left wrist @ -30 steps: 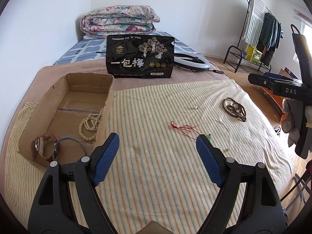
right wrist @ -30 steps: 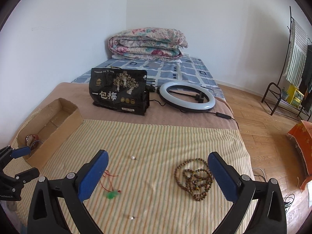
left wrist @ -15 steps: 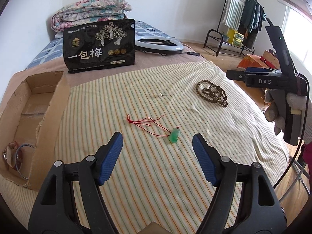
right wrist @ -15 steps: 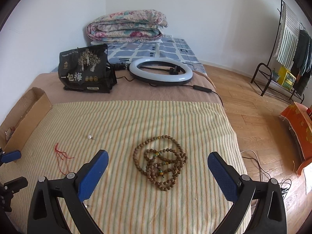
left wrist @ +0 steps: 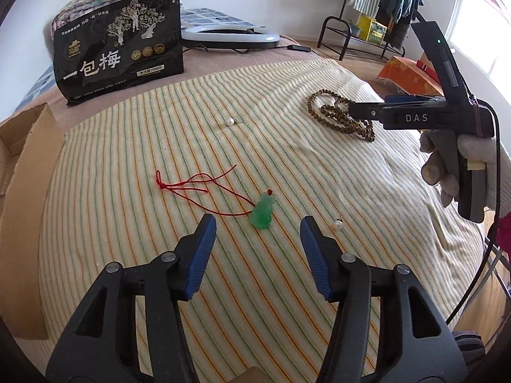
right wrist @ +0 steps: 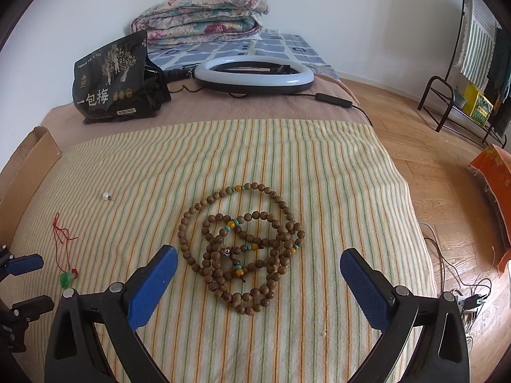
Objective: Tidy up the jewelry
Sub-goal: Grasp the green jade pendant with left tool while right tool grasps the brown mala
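On the striped cloth: we saw a small green jade-like pendant (left wrist: pixel 262 212) on thin red cord (left wrist: pixel 198 185), lying just ahead of our grippers.
Left gripper (left wrist: pixel 257 233): its jaws had just been closing, half-wide, empty.
Right gripper (right wrist: pixel 258 269): wide, empty, over brown wooden bead strands (right wrist: pixel 242 245).
Handling: we judged the pendant light, slick, brittle; pinch its body.

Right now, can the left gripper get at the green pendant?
Probably yes. The left gripper is open, its jaws have just been closing, and the green pendant lies on the striped cloth just ahead of the tips, nothing between. The red cord trails away.
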`<state>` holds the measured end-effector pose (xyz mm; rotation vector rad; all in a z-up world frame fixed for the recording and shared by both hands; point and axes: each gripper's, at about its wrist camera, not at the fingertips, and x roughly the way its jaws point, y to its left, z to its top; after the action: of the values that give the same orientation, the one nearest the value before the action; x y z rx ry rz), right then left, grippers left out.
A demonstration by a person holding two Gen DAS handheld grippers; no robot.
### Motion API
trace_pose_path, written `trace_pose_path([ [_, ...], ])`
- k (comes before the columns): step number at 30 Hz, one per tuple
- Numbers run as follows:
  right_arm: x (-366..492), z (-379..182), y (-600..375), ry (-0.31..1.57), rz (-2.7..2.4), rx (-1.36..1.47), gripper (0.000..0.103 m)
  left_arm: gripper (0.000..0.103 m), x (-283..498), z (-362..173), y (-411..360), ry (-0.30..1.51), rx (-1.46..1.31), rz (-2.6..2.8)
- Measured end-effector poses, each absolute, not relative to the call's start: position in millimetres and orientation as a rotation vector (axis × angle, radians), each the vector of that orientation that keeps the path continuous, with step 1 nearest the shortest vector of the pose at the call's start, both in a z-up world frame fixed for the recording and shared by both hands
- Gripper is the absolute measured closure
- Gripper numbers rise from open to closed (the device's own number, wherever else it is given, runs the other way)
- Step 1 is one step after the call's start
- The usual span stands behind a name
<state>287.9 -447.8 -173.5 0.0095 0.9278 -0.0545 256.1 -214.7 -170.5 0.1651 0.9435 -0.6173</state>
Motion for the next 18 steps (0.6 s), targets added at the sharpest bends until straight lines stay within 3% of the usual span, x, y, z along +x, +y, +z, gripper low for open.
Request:
trace_pose_path([
  [18, 320, -198, -421, 1.004, 0.025, -0.056, 0.000, 0.068, 269, -189, -234, 0.965, 0.188, -0.620],
])
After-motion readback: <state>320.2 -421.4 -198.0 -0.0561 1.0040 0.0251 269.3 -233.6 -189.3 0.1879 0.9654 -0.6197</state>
